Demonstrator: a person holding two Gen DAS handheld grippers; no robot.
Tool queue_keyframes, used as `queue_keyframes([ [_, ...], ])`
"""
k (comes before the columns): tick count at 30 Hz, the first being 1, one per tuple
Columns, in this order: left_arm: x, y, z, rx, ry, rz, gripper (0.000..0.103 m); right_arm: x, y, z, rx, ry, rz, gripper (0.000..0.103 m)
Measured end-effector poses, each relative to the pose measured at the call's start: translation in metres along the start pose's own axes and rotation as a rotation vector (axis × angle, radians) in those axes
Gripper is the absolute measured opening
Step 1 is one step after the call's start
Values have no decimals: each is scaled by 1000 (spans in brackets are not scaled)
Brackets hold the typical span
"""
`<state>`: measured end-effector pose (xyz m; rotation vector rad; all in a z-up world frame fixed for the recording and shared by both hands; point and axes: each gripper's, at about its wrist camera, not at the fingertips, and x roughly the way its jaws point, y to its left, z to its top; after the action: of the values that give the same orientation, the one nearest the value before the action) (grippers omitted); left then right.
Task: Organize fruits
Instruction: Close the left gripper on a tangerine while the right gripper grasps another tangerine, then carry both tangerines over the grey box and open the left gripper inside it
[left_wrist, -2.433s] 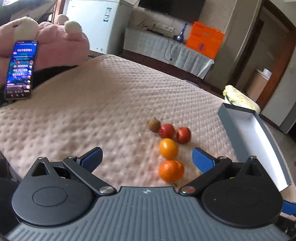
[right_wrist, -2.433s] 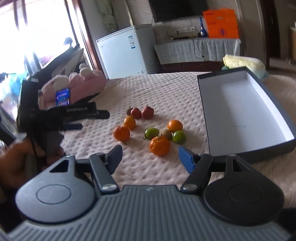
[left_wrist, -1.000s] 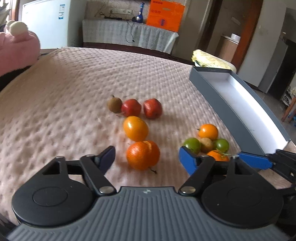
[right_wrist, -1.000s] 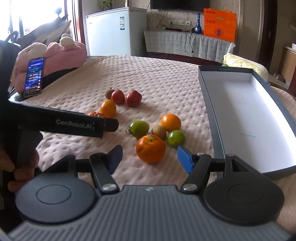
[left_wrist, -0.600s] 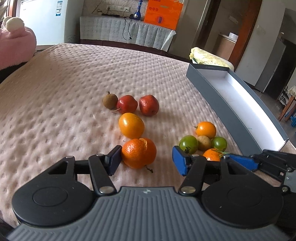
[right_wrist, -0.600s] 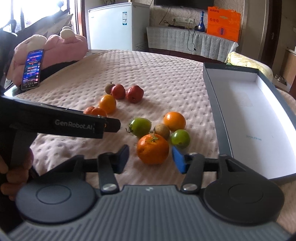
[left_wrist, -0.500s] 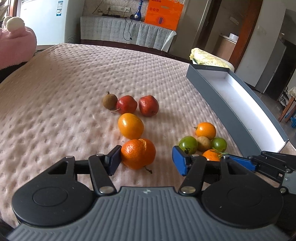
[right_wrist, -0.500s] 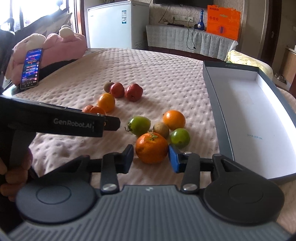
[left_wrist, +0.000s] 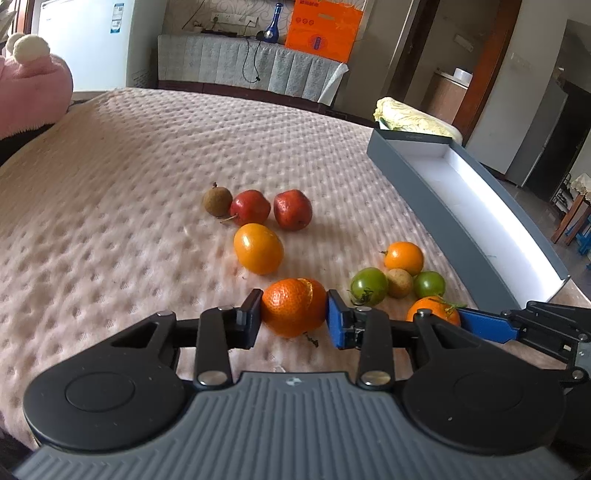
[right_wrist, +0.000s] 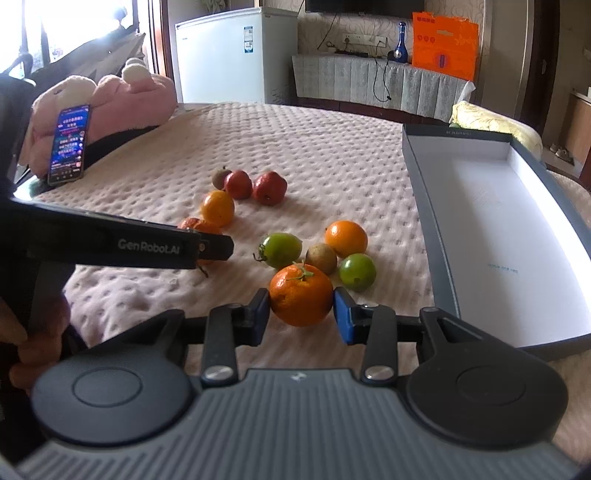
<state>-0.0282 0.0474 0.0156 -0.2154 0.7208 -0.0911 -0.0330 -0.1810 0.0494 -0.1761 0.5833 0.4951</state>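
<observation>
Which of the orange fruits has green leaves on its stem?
The tangerine clamped in the right gripper, nearest the gray box. The left gripper holds a leafless tangerine; the other two are smooth and bare.

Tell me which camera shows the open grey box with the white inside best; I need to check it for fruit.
The right wrist view: the open grey box with the white inside shows nearly its whole floor, with no fruit on it. The left wrist view catches the box edge-on, its near wall hiding much of the floor.

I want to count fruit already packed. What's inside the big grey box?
The grey box shows only bare white lining with faint small print; no fruit. The strip behind its near wall is hidden.
</observation>
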Motion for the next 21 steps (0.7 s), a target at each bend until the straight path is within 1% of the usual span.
queue_keyframes([
  [9, -16, -13, 2, -2, -44, -11, 42, -19, -2, -2, -6, -26, -4, 40],
  [14, -17, -20, 2, -7, -48, -18, 42, -26, -11, -2, 25, -35, -12, 40],
  [21, -14, -29, 1, 14, -48, -27, 42, -41, -21, -2, 28, -56, -19, 40],
])
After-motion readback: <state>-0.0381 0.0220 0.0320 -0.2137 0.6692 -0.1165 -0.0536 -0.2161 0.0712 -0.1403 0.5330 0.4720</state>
